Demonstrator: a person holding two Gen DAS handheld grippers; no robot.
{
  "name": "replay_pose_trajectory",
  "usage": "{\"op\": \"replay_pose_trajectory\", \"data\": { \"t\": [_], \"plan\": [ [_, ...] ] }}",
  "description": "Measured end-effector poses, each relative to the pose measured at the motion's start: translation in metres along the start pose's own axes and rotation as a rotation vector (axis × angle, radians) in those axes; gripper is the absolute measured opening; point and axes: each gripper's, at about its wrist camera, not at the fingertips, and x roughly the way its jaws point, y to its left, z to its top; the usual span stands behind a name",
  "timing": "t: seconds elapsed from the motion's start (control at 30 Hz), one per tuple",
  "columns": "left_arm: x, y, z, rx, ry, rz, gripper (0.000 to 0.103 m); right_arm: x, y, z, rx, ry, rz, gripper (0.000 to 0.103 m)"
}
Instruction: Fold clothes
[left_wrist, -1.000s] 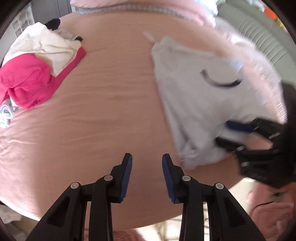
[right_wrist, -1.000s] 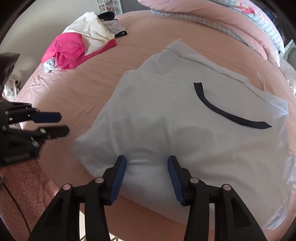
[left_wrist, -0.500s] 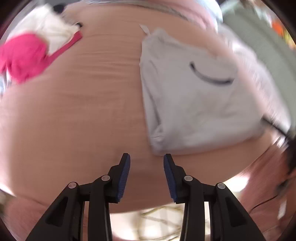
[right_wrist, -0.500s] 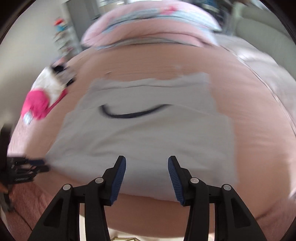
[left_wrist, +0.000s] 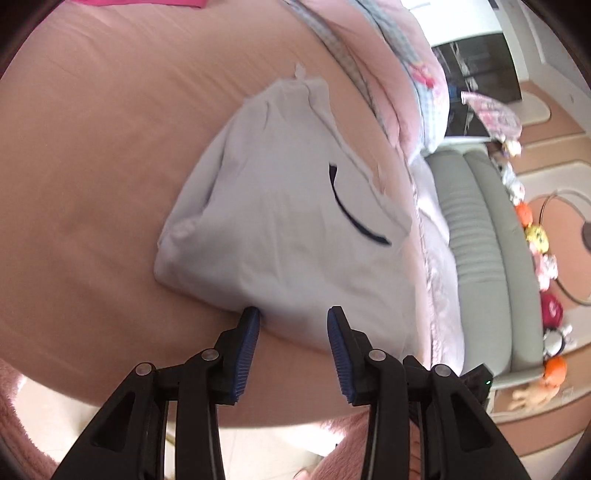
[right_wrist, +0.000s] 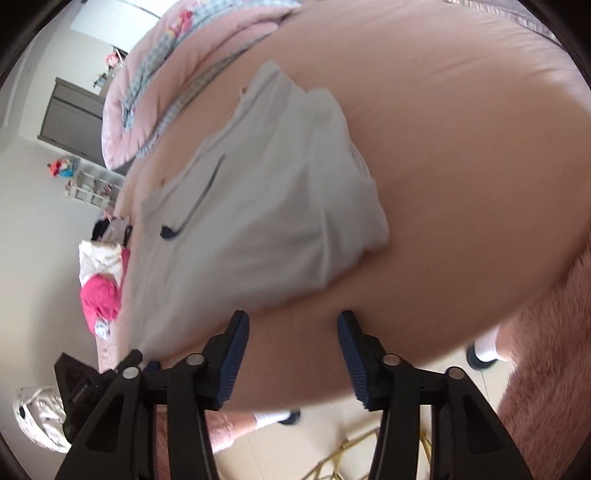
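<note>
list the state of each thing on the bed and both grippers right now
white shirt: folded into a bundle, lying flat on the bed, held by nothing
left gripper: open, at the shirt's near edge, pads not pressing on it
right gripper: jaws opening, nothing between them, over the pink sheet just short of the shirt
pink garment: crumpled, unfolded, in the pile at the far side
cream garment: crumpled, unfolded, beside the pink one

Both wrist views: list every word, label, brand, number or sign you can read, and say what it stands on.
No text can be read for certain.
Pale folded garment: a dark curved stripe, no letters.
White tag at the garment's far edge: too small to read.
Black body of the left hand-held gripper, seen in the right wrist view: a short line of light print, too small and blurred to read.
Pink patterned quilt: pictures only, no legible words.
</note>
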Motion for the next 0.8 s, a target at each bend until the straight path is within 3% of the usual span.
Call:
{"op": "replay_pose_trajectory", "data": {
  "t": [0.2,0.27,0.33,0.4,0.53,0.67,0.8],
  "plan": [
    [0.01,0.016,-0.001,-0.153,-0.09,-0.026,0.038,0.011,-0.014,0.013,0.172,-0.09,0.058,0.06],
    [0.01,0.016,-0.005,-0.166,-0.11,-0.014,0.038,0.012,-0.012,0.01,0.155,-0.114,0.057,0.06],
    [0.007,0.015,-0.01,-0.187,-0.07,0.019,0.038,0.011,-0.009,0.007,0.119,-0.122,0.041,0.06],
    [-0.006,0.02,-0.018,-0.212,-0.061,0.002,0.039,0.009,-0.008,0.007,0.115,-0.119,0.022,0.06],
    [-0.017,0.035,-0.007,-0.219,-0.111,0.022,0.039,-0.001,-0.011,0.001,0.084,-0.119,-0.024,0.06],
    [-0.047,0.043,0.012,-0.197,-0.236,0.148,0.039,-0.003,-0.014,0.006,0.081,-0.138,-0.044,0.06],
    [-0.04,0.052,0.009,-0.209,-0.173,0.034,0.039,-0.007,-0.019,0.01,0.054,-0.167,-0.086,0.051]
  ]
}}
